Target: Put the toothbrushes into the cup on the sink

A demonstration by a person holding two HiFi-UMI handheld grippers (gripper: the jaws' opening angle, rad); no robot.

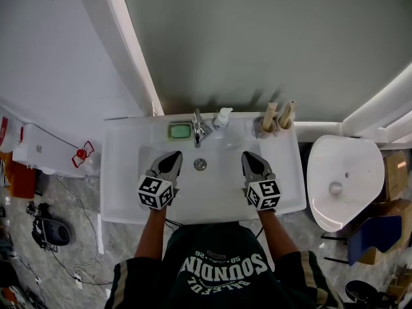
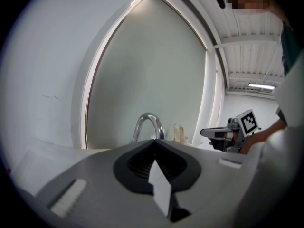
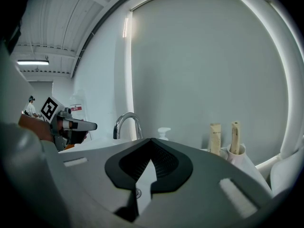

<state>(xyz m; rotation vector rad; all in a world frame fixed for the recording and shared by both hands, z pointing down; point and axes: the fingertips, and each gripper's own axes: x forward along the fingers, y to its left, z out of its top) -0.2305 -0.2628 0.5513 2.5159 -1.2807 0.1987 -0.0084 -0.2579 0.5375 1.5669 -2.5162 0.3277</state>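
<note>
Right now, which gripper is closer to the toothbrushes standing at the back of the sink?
The right. The right gripper hangs over the basin just in front of the toothbrushes; the left gripper is across the drain, farther off.

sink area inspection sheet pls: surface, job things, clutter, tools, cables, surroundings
surface: white sink, basin holds only the drain
job's things: two toothbrushes upright at the back right corner; at least one stands in a white cup
clutter: green soap, pump bottle, tap along the back edge
grippers: left tool and right tool over the basin, both shut, nothing held
cables: thin cables loose on the floor left of the sink
surroundings: toilet to the right, white box to the left
</note>
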